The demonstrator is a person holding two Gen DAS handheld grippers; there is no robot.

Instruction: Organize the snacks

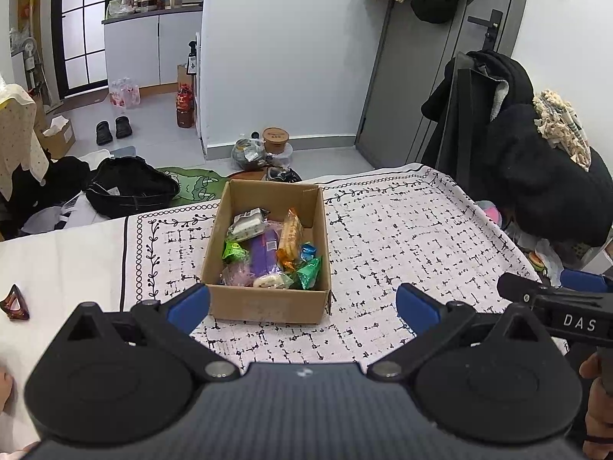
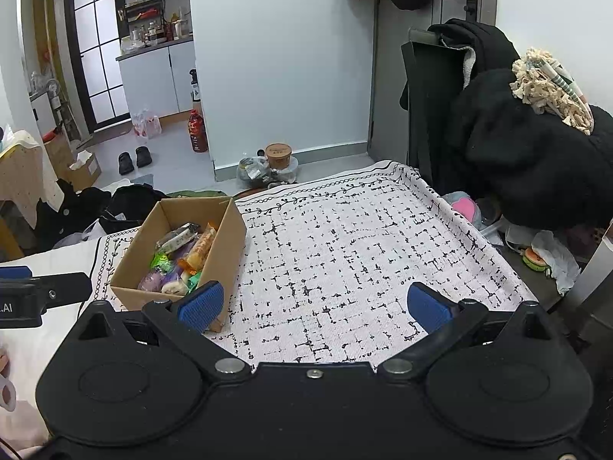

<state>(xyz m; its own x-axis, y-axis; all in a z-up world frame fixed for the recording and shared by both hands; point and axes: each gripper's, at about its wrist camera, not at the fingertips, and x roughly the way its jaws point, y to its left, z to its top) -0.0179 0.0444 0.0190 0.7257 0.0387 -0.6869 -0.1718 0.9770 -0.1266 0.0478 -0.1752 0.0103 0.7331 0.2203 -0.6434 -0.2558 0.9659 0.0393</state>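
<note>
An open cardboard box (image 1: 268,308) stands on the patterned cloth and holds several wrapped snacks: an orange pack (image 1: 290,239), a purple pack (image 1: 264,255), green packs (image 1: 309,273) and a white-wrapped one (image 1: 247,226). My left gripper (image 1: 302,306) is open, its blue fingertips on either side of the box's near wall, a little in front of it. In the right wrist view the box (image 2: 230,245) sits to the left. My right gripper (image 2: 316,306) is open over bare cloth, its left fingertip (image 2: 201,306) near the box's front right corner.
A black-and-white patterned cloth (image 2: 345,268) covers the surface, with plain white cloth (image 1: 57,268) to the left. A brown hair clip (image 1: 14,304) lies at far left. A chair piled with dark coats (image 2: 517,145) stands at the right. Clutter covers the floor beyond.
</note>
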